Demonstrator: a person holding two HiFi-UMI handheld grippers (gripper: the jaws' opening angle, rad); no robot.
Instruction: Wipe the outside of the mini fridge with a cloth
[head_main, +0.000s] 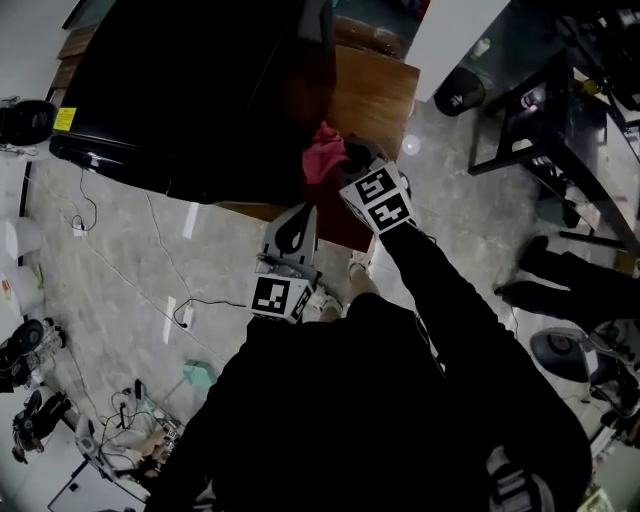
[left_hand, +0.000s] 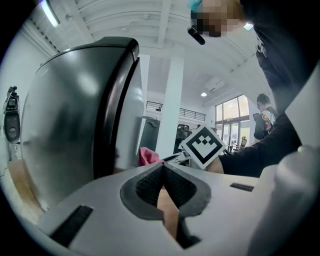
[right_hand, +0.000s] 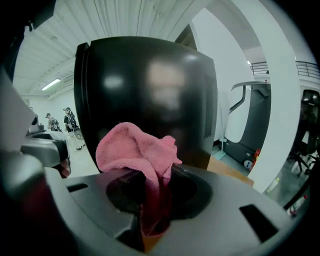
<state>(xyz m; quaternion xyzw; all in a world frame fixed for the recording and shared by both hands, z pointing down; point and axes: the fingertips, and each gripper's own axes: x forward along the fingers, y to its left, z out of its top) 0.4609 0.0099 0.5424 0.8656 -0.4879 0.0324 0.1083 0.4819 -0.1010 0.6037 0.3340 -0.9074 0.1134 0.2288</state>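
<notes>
one cloth (right_hand: 132, 150), gripped by your right gripper (right_hand: 159, 172), mid-frame by the fridge (right_hand: 145, 80); left gripper (left_hand: 162, 170) clenched empty. wiping step: next, press and sweep.

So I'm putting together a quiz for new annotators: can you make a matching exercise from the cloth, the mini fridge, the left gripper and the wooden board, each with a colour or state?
Things:
1. cloth
2. mini fridge
3. left gripper
4. wooden board

Colours or states:
A. glossy black
B. brown, under the mini fridge
C. jaws together on nothing
D. pink, pinched in the right gripper

Pairs: 1-D, 2-A, 3-C, 4-B
</notes>
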